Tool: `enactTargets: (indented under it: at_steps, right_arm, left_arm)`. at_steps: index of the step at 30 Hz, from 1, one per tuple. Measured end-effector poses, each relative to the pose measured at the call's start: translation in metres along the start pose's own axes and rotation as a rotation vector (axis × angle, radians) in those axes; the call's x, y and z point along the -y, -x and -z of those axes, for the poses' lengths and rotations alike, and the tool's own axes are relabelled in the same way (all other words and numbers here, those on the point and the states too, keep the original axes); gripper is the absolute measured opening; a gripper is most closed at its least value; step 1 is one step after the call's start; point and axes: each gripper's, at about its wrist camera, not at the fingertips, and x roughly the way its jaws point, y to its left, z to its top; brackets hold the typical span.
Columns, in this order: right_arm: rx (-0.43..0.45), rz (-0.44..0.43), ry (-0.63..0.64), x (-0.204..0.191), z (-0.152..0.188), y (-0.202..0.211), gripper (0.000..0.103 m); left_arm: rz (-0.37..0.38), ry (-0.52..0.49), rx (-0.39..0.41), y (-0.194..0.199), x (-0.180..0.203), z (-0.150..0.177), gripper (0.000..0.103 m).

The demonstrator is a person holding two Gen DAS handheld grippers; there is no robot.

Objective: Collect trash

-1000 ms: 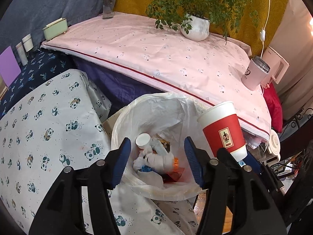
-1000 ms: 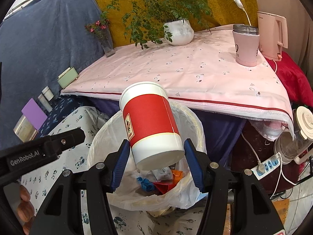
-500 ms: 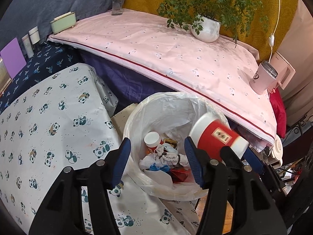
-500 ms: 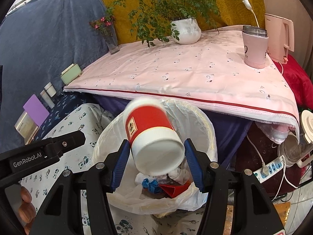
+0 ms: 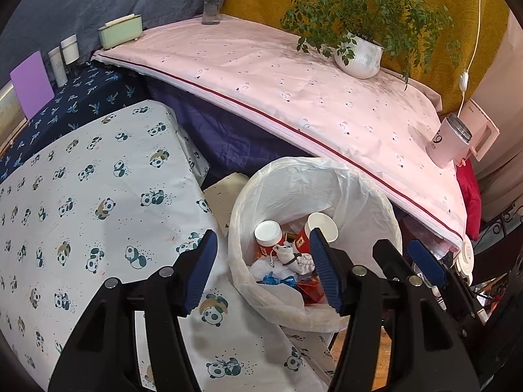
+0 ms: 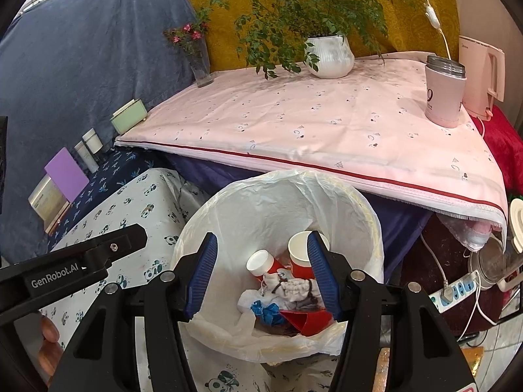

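A white-lined trash bin [image 5: 359, 192] [image 6: 356, 205] stands between the panda-cloth table and the pink table. A red paper cup [image 5: 322, 225] [image 6: 299, 251] lies inside it, mouth up, beside a smaller red cup [image 5: 268, 232] [image 6: 260, 259], crumpled white cloth and blue and red scraps. My right gripper [image 6: 261, 274] is open and empty above the bin; its fingers [image 5: 425, 261] show in the left wrist view. My left gripper [image 5: 261, 268] is open and empty over the bin's left rim.
The panda-print table [image 5: 81, 196] lies left of the bin. The pink table [image 6: 310, 121] behind holds a potted plant [image 6: 330, 55], a pink tumbler [image 6: 444, 94], a kettle [image 6: 480, 75], a vase and a green box. A power strip [image 6: 454, 294] lies at the right.
My right gripper opened and let go of the red paper cup; the cup tipped and fell into the bin. My left gripper drifted slightly left.
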Motion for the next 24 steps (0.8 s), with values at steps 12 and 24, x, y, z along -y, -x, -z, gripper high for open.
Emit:
enactTargets:
  at_steps: [12, 24]
  right_arm:
    - [0.003, 0.009, 0.048, -0.013, 0.001, 0.007, 0.055]
    - [-0.002, 0.025, 0.112, -0.025, 0.006, 0.022, 0.06]
  left_arm:
    - [-0.013, 0.017, 0.012, 0.008, -0.013, 0.006, 0.056]
    - [-0.059, 0.013, 0.037, 0.026, -0.025, 0.018, 0.061]
